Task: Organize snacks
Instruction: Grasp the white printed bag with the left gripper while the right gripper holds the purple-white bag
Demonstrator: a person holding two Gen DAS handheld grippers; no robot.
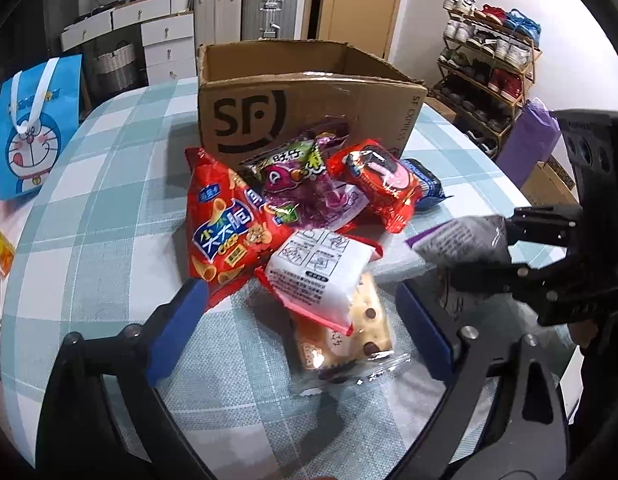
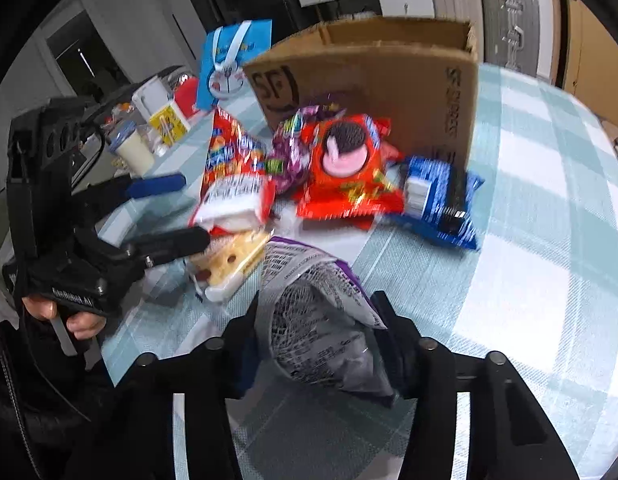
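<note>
Right wrist view: the right gripper [image 2: 315,320] is clamped on a purple-and-grey pouch [image 2: 313,312], its pads pressing both sides, the pouch's long axis running straight out along the fingers toward the pile. The pouch sits lifted near the table's [image 2: 529,280] front edge, just short of the other snacks. The box [image 2: 389,80] stands open-topped toward the far edge, directly beyond the pile, so the carry seems to run forward and up over the red cookie pack [image 2: 349,168] and the blue pack [image 2: 441,200] that lie against the box's near wall.

In the left wrist view the left gripper [image 1: 301,312] is spread wide and holds nothing. Its blue pads straddle a clear bread pack [image 1: 345,336] that lies on the cloth between them, long axis roughly along the fingers, a white-and-red pack [image 1: 321,276] overlapping its far end. The pads do not touch it. An orange chip bag [image 1: 225,232] lies just left of that.

The right hand is the one loaded; the left is nearer the bread pack and looks placed to close on it next
</note>
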